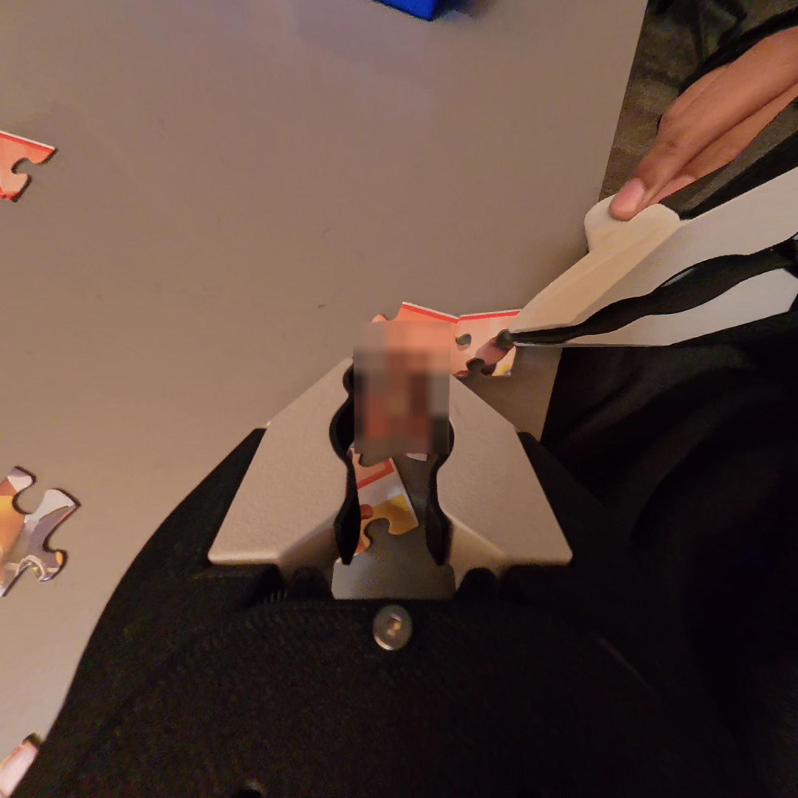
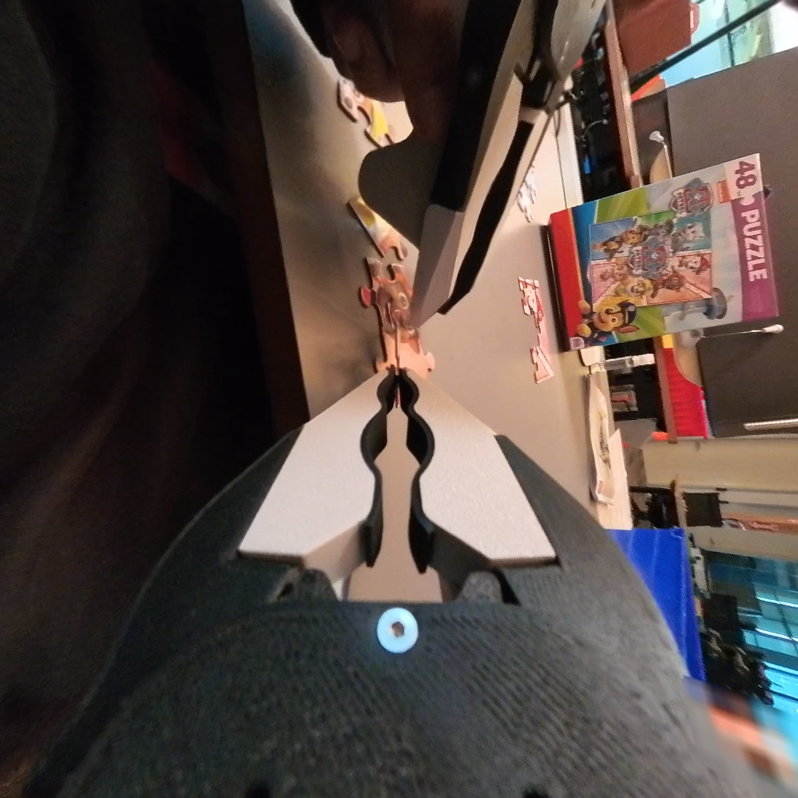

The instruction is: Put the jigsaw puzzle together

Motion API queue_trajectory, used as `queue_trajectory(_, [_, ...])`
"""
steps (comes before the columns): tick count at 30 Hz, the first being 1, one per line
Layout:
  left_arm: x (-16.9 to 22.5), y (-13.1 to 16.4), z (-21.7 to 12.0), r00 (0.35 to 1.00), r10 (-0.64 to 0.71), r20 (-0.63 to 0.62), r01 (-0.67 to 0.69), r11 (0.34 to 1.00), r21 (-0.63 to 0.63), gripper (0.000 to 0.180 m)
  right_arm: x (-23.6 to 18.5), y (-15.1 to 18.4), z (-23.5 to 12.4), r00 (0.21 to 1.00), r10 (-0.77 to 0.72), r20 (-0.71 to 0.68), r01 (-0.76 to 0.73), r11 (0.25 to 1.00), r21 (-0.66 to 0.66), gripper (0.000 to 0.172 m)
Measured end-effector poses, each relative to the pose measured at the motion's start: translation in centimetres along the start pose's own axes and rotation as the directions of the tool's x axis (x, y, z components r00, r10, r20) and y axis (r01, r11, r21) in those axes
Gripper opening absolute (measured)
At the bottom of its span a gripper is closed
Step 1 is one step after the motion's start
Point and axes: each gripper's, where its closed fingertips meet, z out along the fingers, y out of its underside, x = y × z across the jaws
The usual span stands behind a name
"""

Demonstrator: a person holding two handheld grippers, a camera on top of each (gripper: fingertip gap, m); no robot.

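Observation:
My left gripper (image 1: 399, 375) is open, its fingertips resting on an orange puzzle piece (image 1: 414, 317) that lies flat on the grey table (image 1: 302, 172). A patch covers part of that piece. A yellow-and-white piece (image 1: 388, 505) lies farther back between the fingers. My right gripper (image 2: 396, 380) is shut on a thin orange piece with a red border (image 1: 479, 341). It holds this piece tilted up against the right edge of the flat one. In the right wrist view the held piece (image 2: 395, 388) shows edge-on, and the left gripper (image 2: 416, 317) touches the flat piece (image 2: 414, 362).
Loose pieces lie at the left (image 1: 26, 164) (image 1: 34, 527). A group of red-and-white pieces (image 2: 535, 328) and an upright puzzle box (image 2: 673, 259) sit farther along the table. The table edge (image 1: 622, 172) is close on the right. A hand (image 1: 712, 142) holds the right gripper. Across from one pair of fingers to the other is roughly 5 cm.

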Motion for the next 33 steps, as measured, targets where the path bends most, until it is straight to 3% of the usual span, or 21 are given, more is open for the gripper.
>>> queue_trajectory(9, [-0.2,0.7,0.9,1.0,-0.003,0.003,0.003,0.999,-0.043,0.024,-1.5,0.9,0.4,0.998,-0.017,0.06,0.02,0.999,-0.044,0.002])
queue_trajectory(13, [-0.2,0.8,0.9,1.0,0.0,0.005,0.001,0.999,-0.051,0.025,-1.1,1.1,0.2,0.998,-0.001,0.064,0.005,0.998,-0.055,0.012])
queue_trajectory(16, [-0.3,0.8,0.9,1.0,0.005,0.011,-0.004,0.998,-0.057,0.024,-0.8,0.8,-0.4,0.989,0.109,0.1,-0.107,0.994,-0.02,0.023])
queue_trajectory(19, [-0.3,0.8,0.9,1.0,0.005,0.01,-0.005,0.998,-0.057,0.024,0.4,-0.6,-0.9,0.939,0.309,0.15,-0.323,0.943,0.077,0.025])
queue_trajectory(21, [-0.2,0.7,0.9,1.0,0.004,0.009,-0.003,0.998,-0.057,0.023,1.5,-0.6,-0.3,0.861,0.478,0.176,-0.495,0.866,0.071,0.024])
queue_trajectory(24, [-0.2,0.7,0.9,1.0,0.01,0.015,-0.009,0.998,-0.06,0.023,0.5,0.2,1.6,0.684,0.675,0.275,-0.688,0.723,-0.065,0.03])
queue_trajectory(27, [-0.5,0.6,0.4,0.999,0.024,0.04,-0.021,0.998,-0.054,0.023,0.0,0.9,2.4,0.626,0.721,0.297,-0.724,0.679,-0.124,0.027])
queue_trajectory(33, [-2.1,0.1,-1.3,0.996,-0.046,0.071,0.045,0.999,0.024,0.021,2.0,0.7,0.9,0.679,0.688,0.255,-0.706,0.708,-0.028,0.025])
